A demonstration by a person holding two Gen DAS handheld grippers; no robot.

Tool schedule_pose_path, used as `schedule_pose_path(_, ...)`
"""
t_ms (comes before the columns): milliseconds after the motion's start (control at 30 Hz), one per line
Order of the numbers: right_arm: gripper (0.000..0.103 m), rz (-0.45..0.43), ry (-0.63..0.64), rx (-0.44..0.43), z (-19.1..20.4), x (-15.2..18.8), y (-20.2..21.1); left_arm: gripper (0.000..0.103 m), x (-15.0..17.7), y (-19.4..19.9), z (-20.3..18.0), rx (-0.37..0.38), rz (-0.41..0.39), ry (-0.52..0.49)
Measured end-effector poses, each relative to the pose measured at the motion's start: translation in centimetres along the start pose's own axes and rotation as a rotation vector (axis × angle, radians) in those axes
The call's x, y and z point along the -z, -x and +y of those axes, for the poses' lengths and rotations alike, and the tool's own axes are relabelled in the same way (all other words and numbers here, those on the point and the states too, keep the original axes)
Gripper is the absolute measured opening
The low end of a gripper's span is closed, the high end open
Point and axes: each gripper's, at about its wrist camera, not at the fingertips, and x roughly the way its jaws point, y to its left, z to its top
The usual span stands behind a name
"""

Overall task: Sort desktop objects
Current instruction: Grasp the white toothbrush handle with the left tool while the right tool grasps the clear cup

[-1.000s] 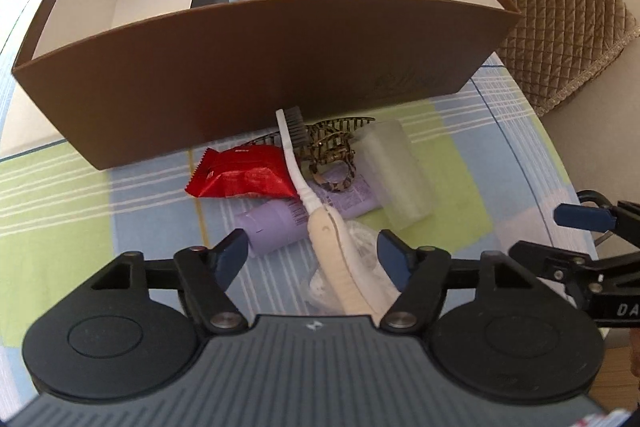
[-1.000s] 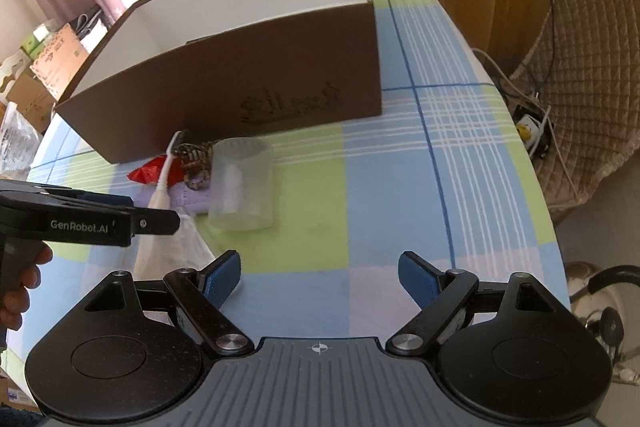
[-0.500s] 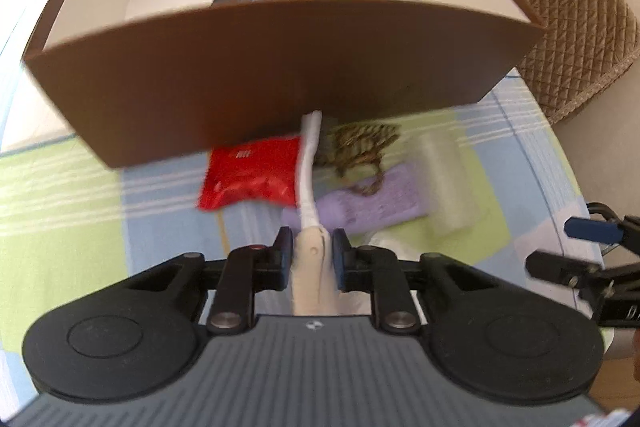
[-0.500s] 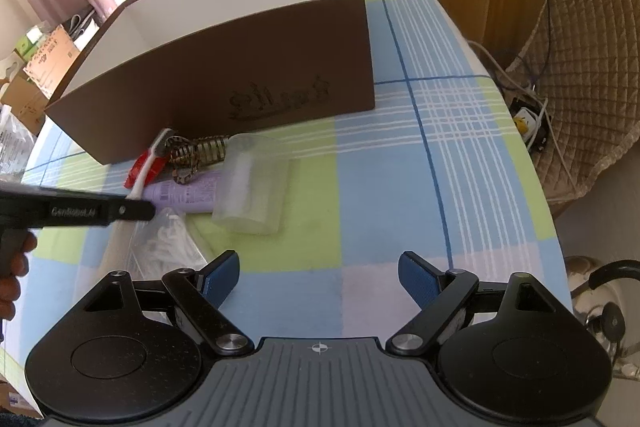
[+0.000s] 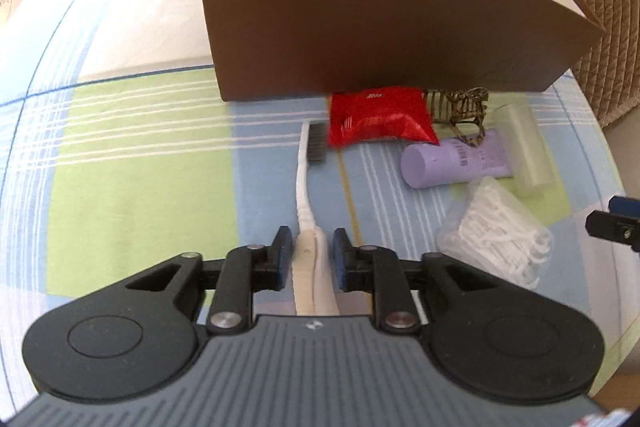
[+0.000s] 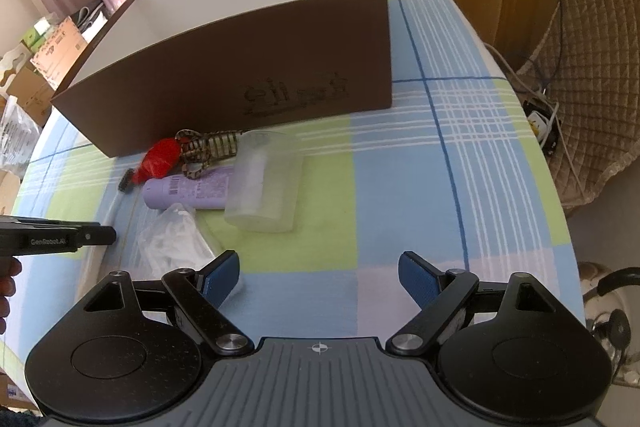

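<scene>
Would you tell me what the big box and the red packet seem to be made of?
The box looks like matte brown cardboard with a white lining, going by its thin, straight-cut walls. The red packet seems to be glossy plastic or foil film, since it shows bright highlights and a puffed, creased surface.

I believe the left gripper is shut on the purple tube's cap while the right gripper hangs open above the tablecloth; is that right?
Not quite: the left gripper is shut on the toothbrush handle, not the purple tube, which lies untouched beside the red packet. The left wrist view shows this. The right gripper does hang open above the tablecloth.
</scene>
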Motion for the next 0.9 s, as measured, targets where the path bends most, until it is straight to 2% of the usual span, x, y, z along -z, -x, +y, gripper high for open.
schedule_pose_path(33, 0.084, 0.000, 0.002, -0.001, 0.1, 0.0, 0.0, 0.037, 0.0, 0.0, -0.2, -0.004, -0.001, -0.007)
schedule_pose_path(133, 0.084, -0.004, 0.005, -0.004, 0.3, -0.1, 0.0, 0.040, 0.4, 0.0, -0.9, -0.034, -0.012, -0.056)
schedule_pose_path(200, 0.084, -0.013, 0.003, -0.006, 0.4, -0.2, 0.0, 0.038, 0.7, -0.1, -1.4, -0.058, -0.023, -0.098)
schedule_pose_path(233, 0.084, -0.020, 0.003, -0.009, 0.5, -0.3, 0.0, 0.030, 0.9, 0.0, -1.5, -0.066, -0.032, -0.110)
schedule_pose_path(267, 0.084, -0.028, 0.003, -0.011, 0.6, -0.4, 0.0, 0.018, 1.0, 0.1, -1.4, -0.063, -0.038, -0.112)
schedule_pose_path(300, 0.084, -0.037, 0.003, -0.015, 0.7, -0.6, -0.1, 0.016, 1.0, 0.3, -1.1, -0.060, -0.039, -0.102)
schedule_pose_path(467, 0.084, -0.053, 0.012, -0.049, 1.5, -1.5, -1.2, 0.016, 1.4, 0.8, 1.2, -0.093, -0.044, -0.042)
schedule_pose_path(667, 0.084, -0.062, 0.062, -0.038, 3.0, -3.2, -3.7, 0.016, 2.2, 1.6, 4.3, -0.118, -0.044, 0.031)
schedule_pose_path(733, 0.080, -0.062, 0.063, -0.026, 3.2, -3.7, -4.6, 0.016, 2.4, 1.8, 5.0, -0.121, -0.044, 0.050)
schedule_pose_path(800, 0.070, -0.044, 0.053, -0.027, 3.2, -4.1, -5.6, 0.016, 2.4, 1.8, 5.5, -0.121, -0.044, 0.068)
schedule_pose_path(900, 0.063, -0.032, 0.042, -0.032, 3.1, -4.4, -6.3, 0.016, 3.0, 2.2, 5.3, -0.124, -0.044, 0.090)
